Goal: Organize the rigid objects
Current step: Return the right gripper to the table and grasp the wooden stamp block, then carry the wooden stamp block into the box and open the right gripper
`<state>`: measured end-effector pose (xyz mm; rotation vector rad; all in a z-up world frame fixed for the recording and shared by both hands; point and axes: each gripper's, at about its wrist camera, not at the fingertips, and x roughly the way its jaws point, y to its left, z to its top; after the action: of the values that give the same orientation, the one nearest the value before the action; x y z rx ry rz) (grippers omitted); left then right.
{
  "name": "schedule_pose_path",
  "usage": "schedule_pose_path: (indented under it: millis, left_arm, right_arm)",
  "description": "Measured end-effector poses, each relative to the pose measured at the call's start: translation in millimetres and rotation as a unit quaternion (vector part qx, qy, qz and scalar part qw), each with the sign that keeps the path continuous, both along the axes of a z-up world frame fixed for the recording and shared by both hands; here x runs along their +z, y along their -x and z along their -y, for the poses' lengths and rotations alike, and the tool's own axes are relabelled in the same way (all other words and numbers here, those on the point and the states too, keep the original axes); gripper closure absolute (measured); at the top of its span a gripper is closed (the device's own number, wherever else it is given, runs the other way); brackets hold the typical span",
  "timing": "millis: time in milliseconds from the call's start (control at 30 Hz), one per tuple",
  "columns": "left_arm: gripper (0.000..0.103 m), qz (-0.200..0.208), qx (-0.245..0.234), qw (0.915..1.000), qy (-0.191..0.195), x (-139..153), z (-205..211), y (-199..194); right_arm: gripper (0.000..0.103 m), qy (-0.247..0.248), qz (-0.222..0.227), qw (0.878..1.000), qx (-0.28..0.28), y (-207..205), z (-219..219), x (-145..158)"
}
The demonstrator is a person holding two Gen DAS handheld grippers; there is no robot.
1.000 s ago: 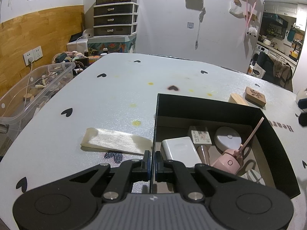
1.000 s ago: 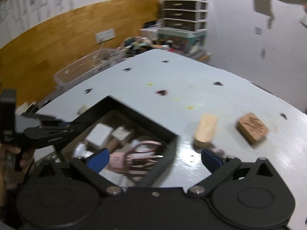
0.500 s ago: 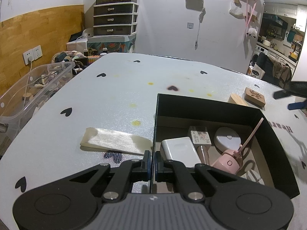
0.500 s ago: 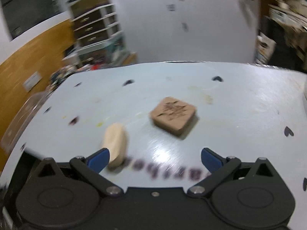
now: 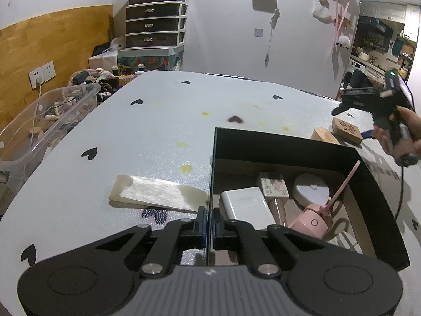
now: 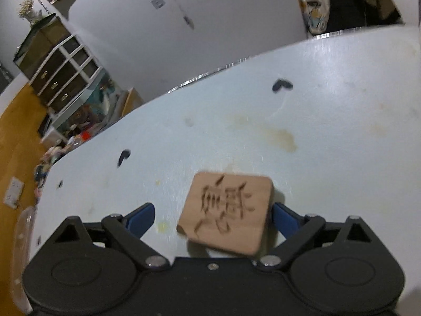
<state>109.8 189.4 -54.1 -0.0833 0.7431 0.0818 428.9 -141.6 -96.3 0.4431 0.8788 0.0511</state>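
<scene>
Lying between spread right gripper [image 6: 212,217] fingers, engraved wooden block [image 6: 227,214] — seemingly untouched

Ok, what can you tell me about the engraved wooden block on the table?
The engraved wooden block is a flat, light-brown tile with rounded corners and dark burnt-in markings on top, blurred here. It lies flat on the pale table, between the open fingers of the right gripper; contact with either finger cannot be told. In the left view it sits beyond the black box.

box [image 5: 284,142] right of paper strip [image 5: 158,193] — charger [image 5: 246,208] in box | block [image 5: 346,129] behind box
</scene>
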Motion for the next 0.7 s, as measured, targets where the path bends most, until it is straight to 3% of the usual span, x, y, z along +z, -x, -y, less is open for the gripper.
schedule_pose_path:
  millis: [100,167,200,300,533,700]
  left_arm:
    - [0.1,0.0,0.001,1.0,-0.001,-0.3,0.7,-0.1]
    - [0.1,0.0,0.002,1.0,-0.001,-0.2,0.9,-0.5]
    - [0.1,-0.001,0.002,1.0,-0.001,-0.3,1.1,-0.5]
    - [0.1,-0.001,0.003,1.0,-0.002,-0.3,1.9,-0.8]
    - [0.1,0.0,0.004,1.0,-0.001,-0.1,1.5,-0.5]
    - [0.1,0.003,0.006,1.0,0.002,-0.5,1.1,0.4]
  right_arm:
    - [0.009,0.044,0.001,0.999,0.01,-11.4,-17.1,-1.4]
    - [0.016,0.093,0.001,0.995,0.024,-13.3,-29.2,-1.1]
    - [0.024,0.133,-0.001,0.991,0.035,-13.2,-39.2,-2.1]
    - [0.026,0.199,0.002,0.978,0.065,-8.9,-55.4,-3.9]
    - [0.027,0.177,-0.003,0.978,0.106,27.4,-48.1,5.2]
    - [0.027,0.141,0.01,0.977,0.162,83.5,-41.0,40.1]
